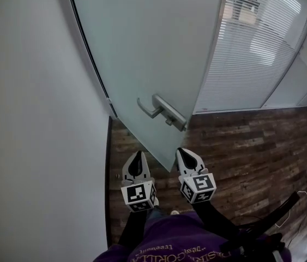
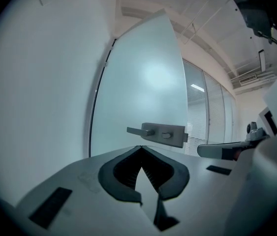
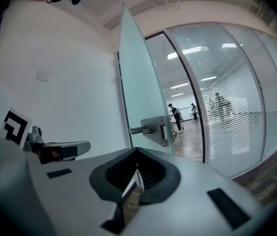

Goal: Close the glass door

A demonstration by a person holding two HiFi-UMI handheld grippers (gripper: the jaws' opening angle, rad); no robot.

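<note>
The frosted glass door (image 1: 148, 48) stands open, swung toward the white wall, with a grey lever handle (image 1: 161, 112) near its free edge. My left gripper (image 1: 137, 155) and right gripper (image 1: 183, 152) hover side by side just short of the door's lower edge, both shut and empty. In the left gripper view the door (image 2: 138, 92) faces me, its handle (image 2: 155, 131) just above my shut left gripper (image 2: 139, 148). In the right gripper view the door (image 3: 136, 77) shows edge-on, the handle (image 3: 153, 129) ahead of the shut right gripper (image 3: 137, 150).
A white wall (image 1: 33, 119) runs along the left, close to the door. A glass partition with blinds (image 1: 251, 48) stands to the right of the doorway. Dark wooden floor (image 1: 251, 146) lies below. A thin cable (image 1: 306, 198) trails at the lower right. People (image 3: 173, 113) walk far beyond the doorway.
</note>
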